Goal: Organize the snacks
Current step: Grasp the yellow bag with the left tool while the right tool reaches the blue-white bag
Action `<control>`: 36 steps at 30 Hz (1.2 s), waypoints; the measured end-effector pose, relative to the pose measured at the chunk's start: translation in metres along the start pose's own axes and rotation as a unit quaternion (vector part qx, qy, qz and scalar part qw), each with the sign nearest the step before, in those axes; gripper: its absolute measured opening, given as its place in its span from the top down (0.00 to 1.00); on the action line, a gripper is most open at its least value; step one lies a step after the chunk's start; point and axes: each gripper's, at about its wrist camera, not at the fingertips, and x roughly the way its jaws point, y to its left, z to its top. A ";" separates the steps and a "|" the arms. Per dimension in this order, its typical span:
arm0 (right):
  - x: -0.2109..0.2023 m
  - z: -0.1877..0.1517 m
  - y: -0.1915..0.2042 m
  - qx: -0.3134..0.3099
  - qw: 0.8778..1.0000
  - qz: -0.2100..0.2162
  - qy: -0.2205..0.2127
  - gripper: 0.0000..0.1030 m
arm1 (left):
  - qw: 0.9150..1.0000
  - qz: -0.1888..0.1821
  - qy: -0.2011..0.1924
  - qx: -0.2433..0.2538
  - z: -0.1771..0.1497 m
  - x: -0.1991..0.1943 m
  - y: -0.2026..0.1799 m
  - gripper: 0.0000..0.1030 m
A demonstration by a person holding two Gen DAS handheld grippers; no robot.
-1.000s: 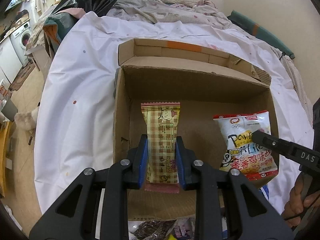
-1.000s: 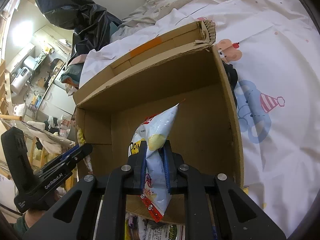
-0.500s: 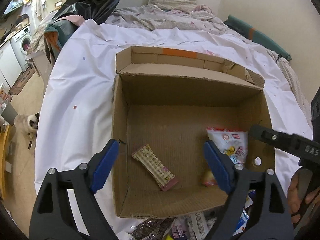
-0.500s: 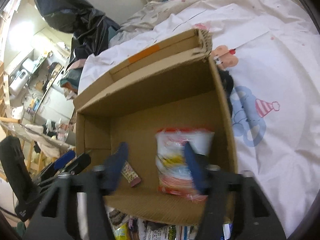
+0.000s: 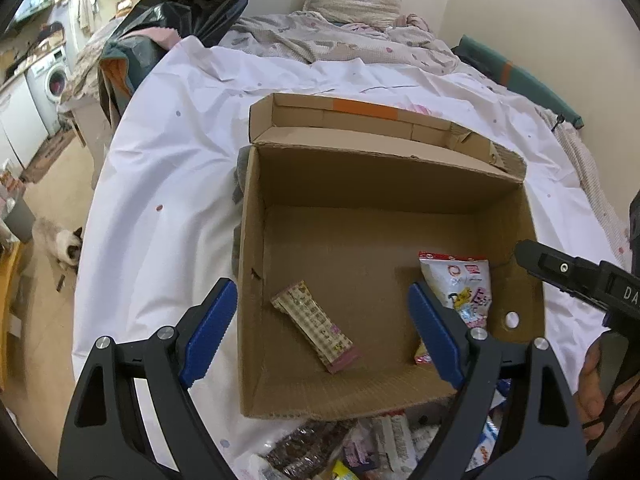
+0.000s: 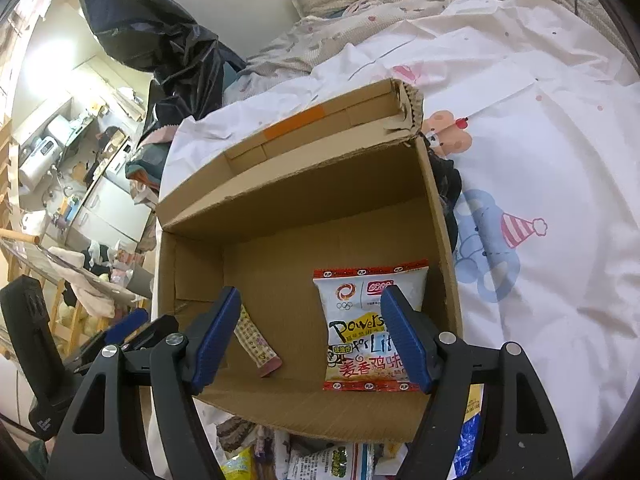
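A: While both tongs hang over the box, what is gripped?

B: Nothing. The left gripper (image 5: 322, 326) is spread wide, and no wrapper is pressed by its blue pads (image 5: 208, 332). The right gripper (image 6: 308, 338) is likewise released, jaws apart and empty.

A: Where are the snacks located relative to them?

B: In the left wrist view the plaid snack bar (image 5: 314, 326) is seen lying flat on the floor of the cardboard box (image 5: 250, 280), below and between the left jaws, angled, with its pink end toward the near wall. In the right wrist view the white chip bag (image 6: 370, 328) is seen flat on the box floor, face up, just beside the right-hand wall; its right edge is overlapped in view by the right pad of the right gripper, but it is not touched. Bar and bag are well apart.

A: Outside the box?

B: A heap of loose snack packets (image 6: 320, 458) is seen on the white sheet (image 5: 168, 184) against the near wall. The box is set on the bed; its far flap is folded open. A cat (image 5: 62, 242) is seen on the room floor to the left.
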 end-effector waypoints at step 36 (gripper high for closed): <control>-0.062 -0.110 0.006 0.019 0.998 -0.027 0.050 0.22 | 0.973 -0.049 0.224 0.023 -0.127 -0.005 0.007 0.18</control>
